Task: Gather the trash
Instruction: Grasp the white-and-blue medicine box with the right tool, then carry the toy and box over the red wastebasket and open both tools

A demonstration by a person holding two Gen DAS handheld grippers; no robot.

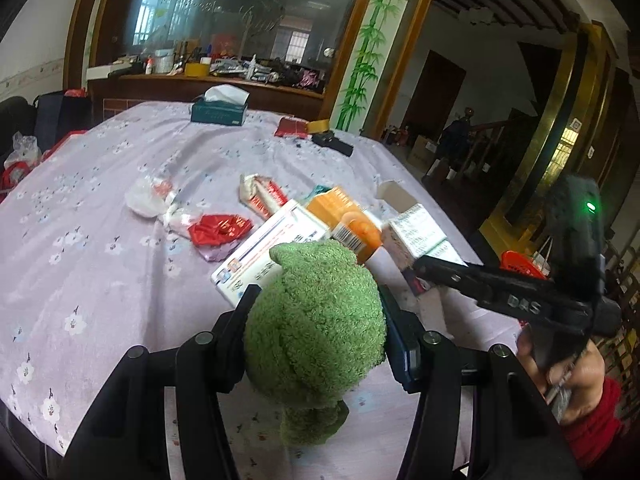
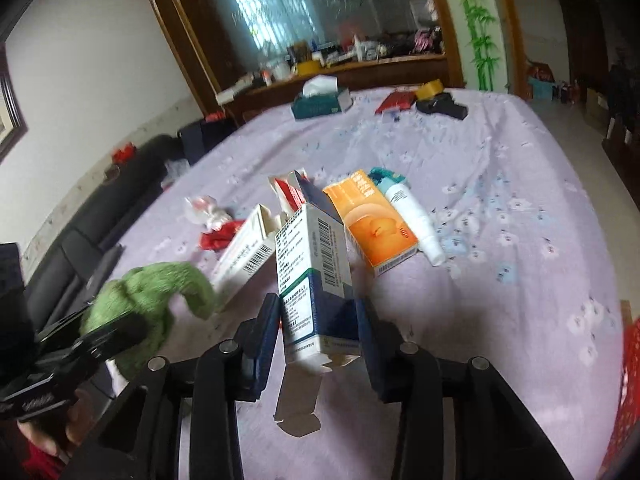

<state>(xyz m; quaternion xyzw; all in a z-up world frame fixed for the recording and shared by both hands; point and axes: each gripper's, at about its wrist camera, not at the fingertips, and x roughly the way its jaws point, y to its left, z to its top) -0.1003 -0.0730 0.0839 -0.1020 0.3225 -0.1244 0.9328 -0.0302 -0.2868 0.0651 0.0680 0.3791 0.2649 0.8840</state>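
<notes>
Table (image 1: 100,208), large, under a lilac cloth printed with small white flowers; everything below lies on it unless stated.

Tissue box (image 1: 219,113), dark green, at the far end, a white tissue standing out of its top slot.

Green plush toy (image 1: 316,332), fuzzy, rounded. Left gripper (image 1: 316,320): about half open, both pads pressed against the toy's sides, toy held above the cloth near the front edge.

White and blue carton (image 2: 316,280), tall, barcode on one side, top flap open; what it holds inside cannot be seen. Right gripper (image 2: 318,340): jaws set narrow, closed on the carton's lower part, the carton raised and tilted, its bottom flap hanging loose over its own shadow on the cloth.

Orange carton (image 2: 370,224), flat on its back, just right of the held carton.

White carton with a blue-striped face (image 1: 272,240), lying flat just beyond the toy; its end stands open in the right wrist view, interior not visible.

White tube (image 2: 414,220), lying just beside the orange carton, on its right.

Red and white wrapper (image 1: 262,194), torn, behind the cartons.

Red foil wrapper (image 1: 220,232), crumpled, left of the cartons.

Clear plastic wrapper (image 1: 150,198), crumpled, near the red foil.

Black device (image 1: 332,142) and red packet (image 1: 294,127), far end, well apart from the trash.
</notes>
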